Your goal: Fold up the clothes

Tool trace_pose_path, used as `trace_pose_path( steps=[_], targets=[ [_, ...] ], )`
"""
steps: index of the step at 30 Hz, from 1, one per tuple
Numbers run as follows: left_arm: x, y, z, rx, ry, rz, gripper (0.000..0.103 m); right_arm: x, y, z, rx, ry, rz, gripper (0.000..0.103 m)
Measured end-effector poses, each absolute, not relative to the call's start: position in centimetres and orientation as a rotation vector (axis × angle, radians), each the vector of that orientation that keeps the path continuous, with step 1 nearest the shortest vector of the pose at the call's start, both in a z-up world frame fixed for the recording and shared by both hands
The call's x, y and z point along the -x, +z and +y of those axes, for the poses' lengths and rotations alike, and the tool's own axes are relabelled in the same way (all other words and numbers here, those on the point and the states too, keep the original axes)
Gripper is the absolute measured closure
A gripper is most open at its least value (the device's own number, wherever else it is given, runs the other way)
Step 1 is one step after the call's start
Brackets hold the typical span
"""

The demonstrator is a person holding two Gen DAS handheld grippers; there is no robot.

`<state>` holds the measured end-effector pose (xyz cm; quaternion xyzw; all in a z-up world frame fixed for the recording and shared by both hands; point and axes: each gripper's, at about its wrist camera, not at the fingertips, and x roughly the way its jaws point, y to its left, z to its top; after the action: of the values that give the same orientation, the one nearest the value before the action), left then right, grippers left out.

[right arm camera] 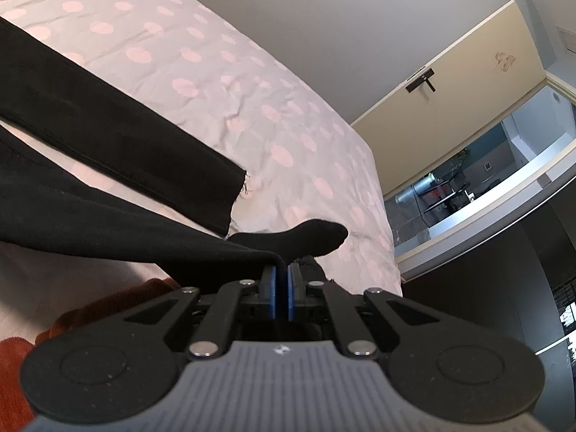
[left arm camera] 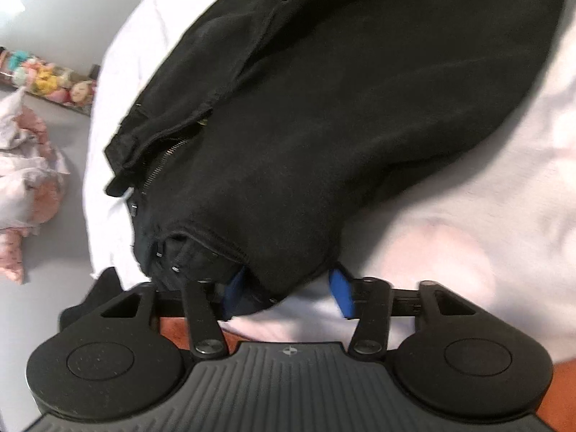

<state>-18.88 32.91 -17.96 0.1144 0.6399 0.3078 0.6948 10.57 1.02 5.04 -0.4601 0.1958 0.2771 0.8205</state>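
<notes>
Trousers: black trousers (left arm camera: 342,115) are spread on the bed across the centre of the left wrist view, waistband at lower centre, zip open.
Left tool: the left tool (left arm camera: 288,293) is held wide, its blue pads either side of the waistband edge.
Right tool: the right tool (right arm camera: 282,289) is nearly closed, pinching a trouser leg hem (right arm camera: 216,255).
Sock: a black sock (right arm camera: 306,239) lies just beyond the hem.
Bed: white, pink-dotted cover (right arm camera: 252,82).

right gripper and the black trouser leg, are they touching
Touching. The right wrist view shows the right gripper with its blue pads nearly closed, the hem of the black trouser leg pinched between them.
</notes>
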Motion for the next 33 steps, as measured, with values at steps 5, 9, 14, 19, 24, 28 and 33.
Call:
trace_pose_path(
  steps=[5, 9, 14, 19, 24, 28, 33],
  targets=[
    [20.7, -13.0, 34.1, -0.255, 0.753, 1.324, 0.082, -9.8, 4.8, 0.0, 1.013, 0.606, 0.432, 0.096],
    [23.0, -7.7, 34.9, -0.290, 0.811, 1.261, 0.082, -9.3, 5.3, -1.3, 1.008, 0.596, 0.433, 0.096],
    [24.4, -7.0, 34.5, -0.301, 0.717, 1.319, 0.082, -8.5, 4.4, -3.6, 1.046, 0.593, 0.487, 0.096],
    [24.4, -10.4, 32.7, -0.377, 0.581, 1.393, 0.076, -7.0, 1.6, -6.8, 1.074, 0.623, 0.590, 0.096],
    [26.0, -11.6, 32.1, -0.439, 0.498, 1.462, 0.069, -4.8, -1.0, -9.3, 1.149, 0.663, 0.653, 0.094],
    [28.6, -11.2, 32.5, -0.454, 0.510, 1.476, 0.059, -4.0, -2.3, -11.1, 1.222, 0.614, 0.660, 0.094],
    [29.3, -11.9, 31.4, -0.589, 0.511, 1.401, 0.036, -3.8, -0.8, -13.2, 1.144, 0.600, 0.649, 0.088]
  ],
)
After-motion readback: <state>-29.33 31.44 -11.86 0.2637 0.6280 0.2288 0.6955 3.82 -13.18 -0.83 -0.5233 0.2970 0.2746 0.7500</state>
